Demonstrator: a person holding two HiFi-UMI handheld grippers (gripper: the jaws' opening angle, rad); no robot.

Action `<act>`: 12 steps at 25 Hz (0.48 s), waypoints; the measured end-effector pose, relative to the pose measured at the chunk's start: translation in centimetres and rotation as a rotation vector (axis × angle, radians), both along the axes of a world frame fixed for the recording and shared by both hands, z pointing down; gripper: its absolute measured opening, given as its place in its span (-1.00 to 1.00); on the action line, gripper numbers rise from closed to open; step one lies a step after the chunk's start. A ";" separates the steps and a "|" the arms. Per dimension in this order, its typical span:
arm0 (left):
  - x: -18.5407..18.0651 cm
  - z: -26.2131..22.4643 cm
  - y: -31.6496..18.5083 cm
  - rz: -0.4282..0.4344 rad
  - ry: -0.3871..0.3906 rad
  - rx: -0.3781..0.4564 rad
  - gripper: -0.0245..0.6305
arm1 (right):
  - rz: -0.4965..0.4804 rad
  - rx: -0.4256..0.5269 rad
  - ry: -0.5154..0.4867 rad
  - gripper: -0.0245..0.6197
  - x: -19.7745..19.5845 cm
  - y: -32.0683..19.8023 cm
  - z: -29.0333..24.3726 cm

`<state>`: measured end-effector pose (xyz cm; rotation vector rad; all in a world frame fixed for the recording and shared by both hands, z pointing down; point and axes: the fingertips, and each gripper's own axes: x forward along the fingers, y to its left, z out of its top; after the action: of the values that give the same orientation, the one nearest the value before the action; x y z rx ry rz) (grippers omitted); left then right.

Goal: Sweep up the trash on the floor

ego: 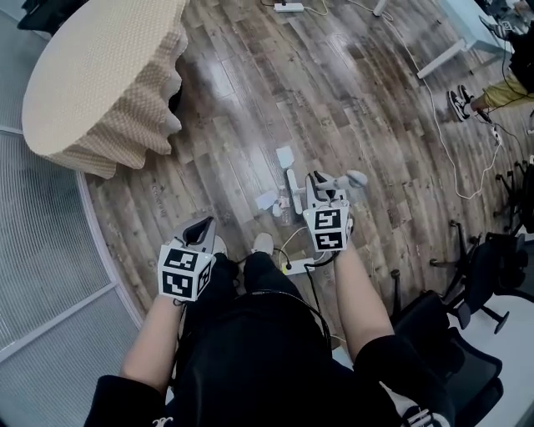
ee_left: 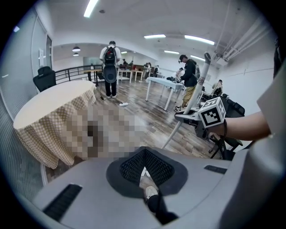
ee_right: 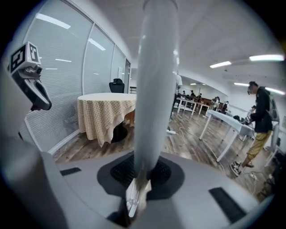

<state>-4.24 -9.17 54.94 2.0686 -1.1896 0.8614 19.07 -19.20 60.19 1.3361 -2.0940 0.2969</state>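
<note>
White paper scraps (ego: 284, 156) lay unswept on the floor (ego: 250, 83), just ahead of the feet. The right gripper (ego: 322, 187) pinched a pole (ee_right: 156, 89); the left gripper (ego: 198, 231) was pressed together, empty. Sweeping seemingly all remained.

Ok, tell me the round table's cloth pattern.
The tablecloth has small beige checks; clearest in right gripper view.

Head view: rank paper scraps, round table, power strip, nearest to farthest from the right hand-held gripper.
1. Paper scraps: floor, just left of the right hand-held gripper, which grips a white handle.
2. Round table, far left, and power strip, top edge: too close to call.
</note>
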 end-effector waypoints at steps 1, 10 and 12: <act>0.0 0.0 -0.3 -0.005 0.004 0.004 -0.93 | -0.025 0.016 0.009 -0.76 -0.3 -0.5 -0.6; 0.0 1.5 -3.0 0.024 0.028 -0.024 -0.93 | -0.190 0.075 0.110 -0.76 -1.7 -7.3 -2.6; -0.7 2.7 -4.3 0.032 0.031 -0.043 -0.93 | -0.199 0.064 0.131 -0.76 -2.4 -9.2 -1.2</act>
<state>-4.91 -13.52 57.66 2.0640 -1.1147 0.8598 16.70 -28.40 58.99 1.1391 -2.1199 0.0571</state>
